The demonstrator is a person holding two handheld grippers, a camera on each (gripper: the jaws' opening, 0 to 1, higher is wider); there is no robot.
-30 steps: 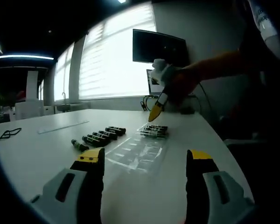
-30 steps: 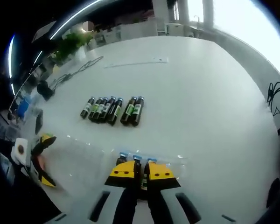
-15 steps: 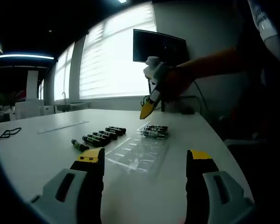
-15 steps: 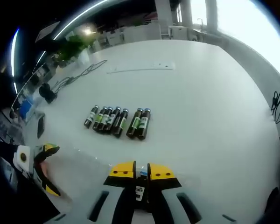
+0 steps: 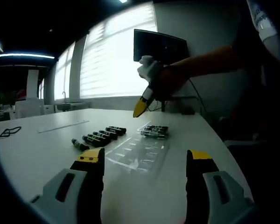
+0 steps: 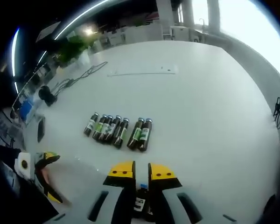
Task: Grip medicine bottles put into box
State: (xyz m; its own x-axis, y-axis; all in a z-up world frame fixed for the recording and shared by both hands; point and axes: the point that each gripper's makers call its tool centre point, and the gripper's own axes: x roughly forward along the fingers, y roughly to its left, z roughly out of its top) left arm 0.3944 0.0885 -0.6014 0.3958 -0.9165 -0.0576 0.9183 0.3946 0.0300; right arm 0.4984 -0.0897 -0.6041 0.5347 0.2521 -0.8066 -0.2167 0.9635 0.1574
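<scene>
In the left gripper view, the left gripper [image 5: 145,163] is hovering low over the white table [image 5: 32,154] with its jaws spread wide and nothing between them. Directly ahead of its jaws a clear plastic tray [image 5: 139,153] is lying flat. At the tray's far end a few boxed bottles [image 5: 153,131] are resting on their sides, long axes running across the view.

To the left of the tray, a row of loose bottles [image 5: 99,136] is lying flat (dark glass, green labels), side by side.

In the right gripper view, the right gripper [image 6: 141,170] is hanging above the table with its jaws drawn close, nearly touching. The loose bottles are lying just beyond its tips, caps pointing away from the gripper.
</scene>
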